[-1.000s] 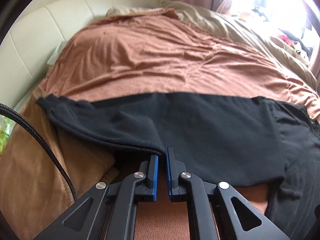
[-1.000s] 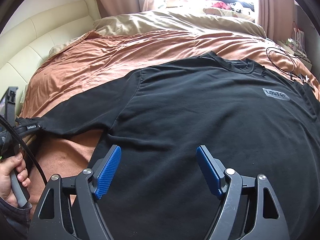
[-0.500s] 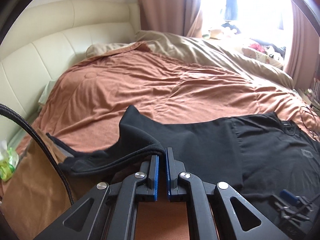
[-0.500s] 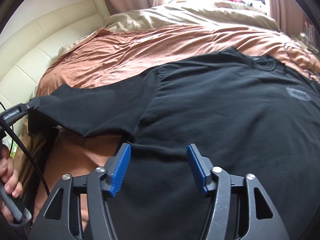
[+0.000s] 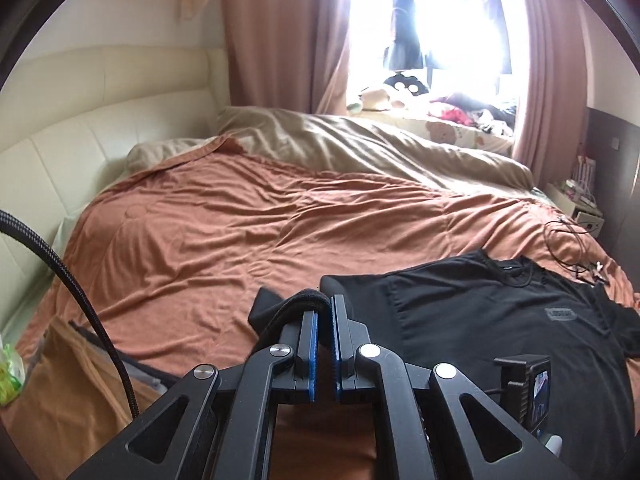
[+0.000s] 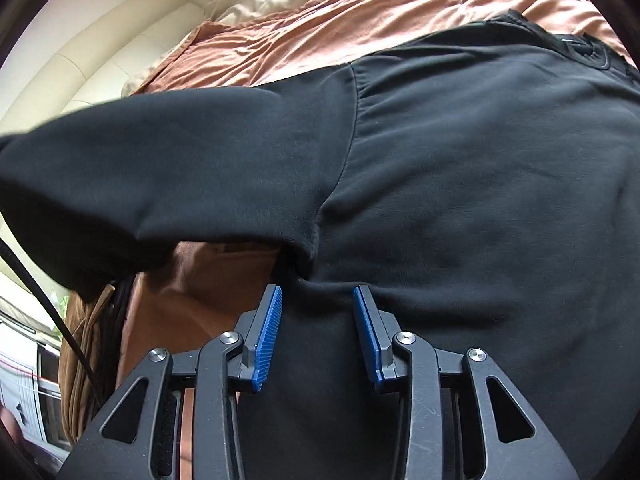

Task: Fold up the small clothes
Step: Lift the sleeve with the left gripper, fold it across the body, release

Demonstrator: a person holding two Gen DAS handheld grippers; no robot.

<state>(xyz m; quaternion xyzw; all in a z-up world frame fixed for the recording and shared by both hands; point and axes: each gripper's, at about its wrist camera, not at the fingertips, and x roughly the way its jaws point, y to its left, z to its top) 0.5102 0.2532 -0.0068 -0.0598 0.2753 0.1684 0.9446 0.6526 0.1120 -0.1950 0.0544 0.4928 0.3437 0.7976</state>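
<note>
Left wrist view: the left gripper [image 5: 324, 312] has its blue pads pinched together on the cuff of the long black sleeve [image 5: 298, 300], lifted clear of the rust-brown quilted bedspread [image 5: 224, 232]. The black cotton sweatshirt [image 5: 500, 320] lies flat at the bed's near right corner, a grey chest label [image 5: 560, 314] too small to read. A braided black cable [image 5: 72, 288] crosses the left edge; thin black wires [image 5: 568, 240] lie by the right edge. A cream padded headboard [image 5: 80, 140] runs along the left side, and window glare hides the clutter beyond the far edge. In the right wrist view the right gripper [image 6: 318, 300] has just been closing, its jaws part open astride the sweatshirt's underarm seam, pads not yet pressing; the raised sleeve blocks the left
</note>
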